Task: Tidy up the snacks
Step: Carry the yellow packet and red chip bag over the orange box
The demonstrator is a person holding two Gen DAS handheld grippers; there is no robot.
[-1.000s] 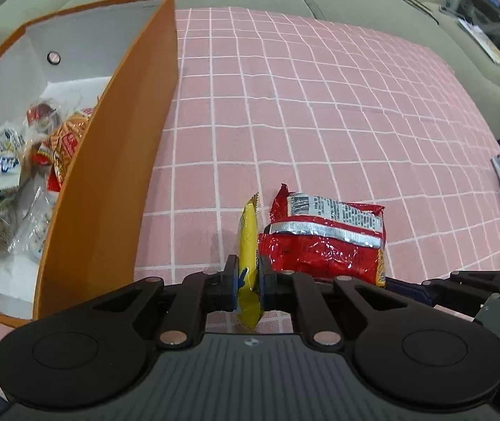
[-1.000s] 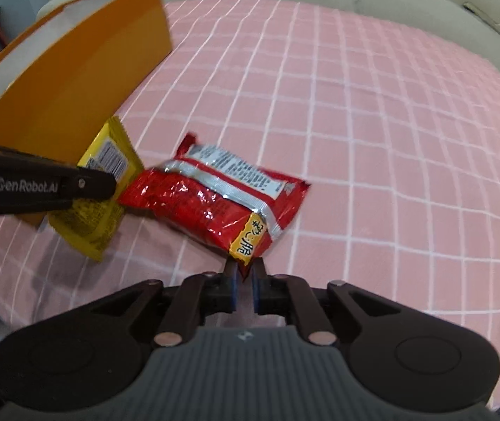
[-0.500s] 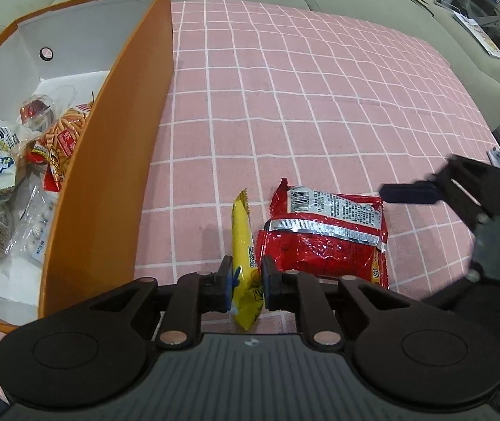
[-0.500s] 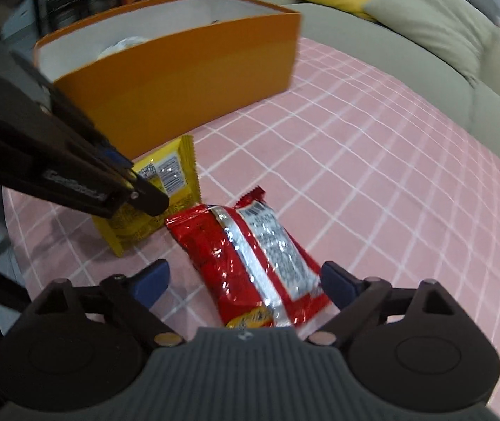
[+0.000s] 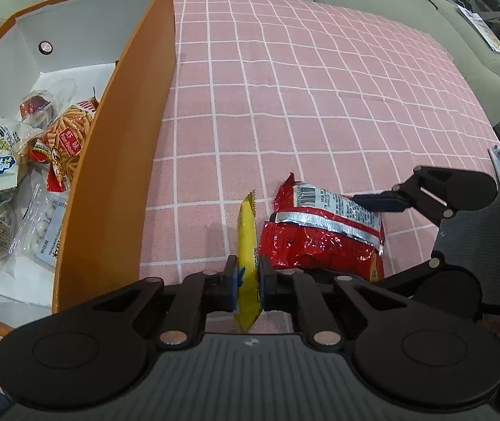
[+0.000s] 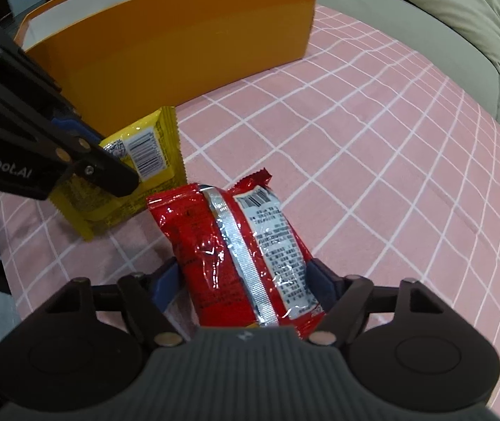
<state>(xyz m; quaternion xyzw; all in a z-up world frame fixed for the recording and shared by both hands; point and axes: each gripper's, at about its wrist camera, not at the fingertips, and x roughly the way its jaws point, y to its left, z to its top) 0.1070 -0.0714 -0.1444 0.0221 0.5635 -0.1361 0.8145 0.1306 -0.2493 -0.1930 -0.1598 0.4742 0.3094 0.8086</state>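
Observation:
My left gripper [image 5: 248, 275] is shut on a yellow snack packet [image 5: 247, 242], held on edge just above the pink checked cloth; the packet also shows in the right wrist view [image 6: 137, 161]. A red foil snack bag [image 5: 323, 231] lies right beside it. My right gripper [image 6: 242, 280] is open, its jaws straddling the red bag's [image 6: 246, 252] near end, one on each side. The orange box [image 5: 109, 161] with a white inside stands to the left and holds several snacks.
The pink checked cloth [image 5: 302, 87] covers the surface beyond the bags. Grey-green sofa cushions [image 6: 460, 10] run along the far edge. Shelving and papers [image 5: 488, 28] sit past the right side.
My right gripper let go of the red bag's corner, opened wide, swung round and now straddles the bag's end. My left gripper stays shut on the yellow packet, lifted slightly.

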